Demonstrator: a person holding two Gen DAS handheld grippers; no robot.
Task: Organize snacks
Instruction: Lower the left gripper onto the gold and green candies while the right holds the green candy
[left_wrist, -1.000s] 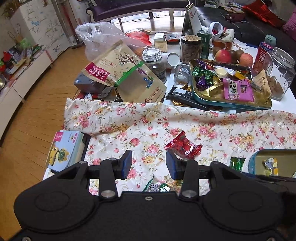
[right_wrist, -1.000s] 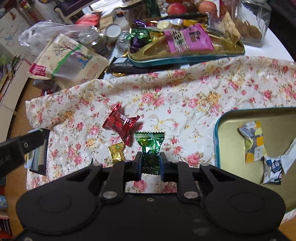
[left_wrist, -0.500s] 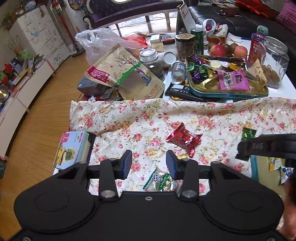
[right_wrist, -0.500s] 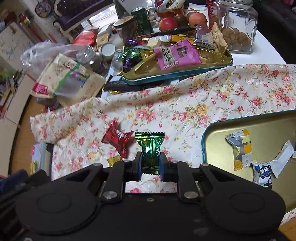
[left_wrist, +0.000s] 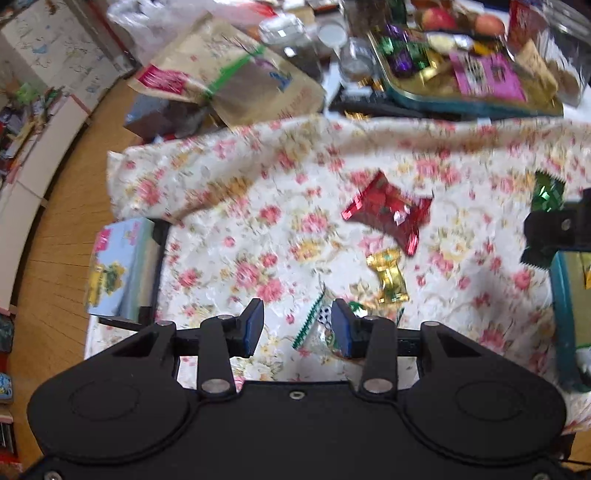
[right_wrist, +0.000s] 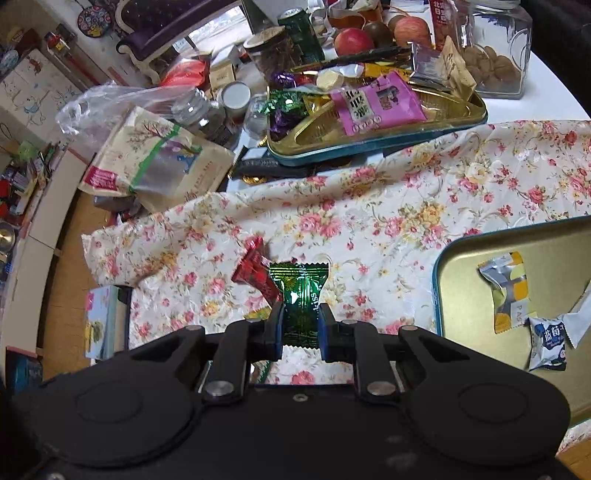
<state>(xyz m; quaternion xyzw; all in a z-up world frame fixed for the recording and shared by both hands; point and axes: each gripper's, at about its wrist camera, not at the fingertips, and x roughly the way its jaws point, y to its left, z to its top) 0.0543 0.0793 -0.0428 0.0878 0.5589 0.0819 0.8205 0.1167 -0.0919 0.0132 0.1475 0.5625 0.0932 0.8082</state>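
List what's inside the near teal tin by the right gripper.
In the near teal tin: a silver-yellow wrapped sweet, a blue-white packet and a white wrapper cut by the frame edge. The tin's right part is out of frame.

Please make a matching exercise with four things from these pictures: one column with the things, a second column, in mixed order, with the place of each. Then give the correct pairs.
Things:
1. green candy
2. red candy
3. pink snack packet
4. blue and white candy

Places:
A. in the near gold tray
B. loose on the floral cloth
C. between the fingers of the right gripper
D. in the far gold tray, among other sweets

Pairs: 1-C, 2-B, 3-D, 4-A
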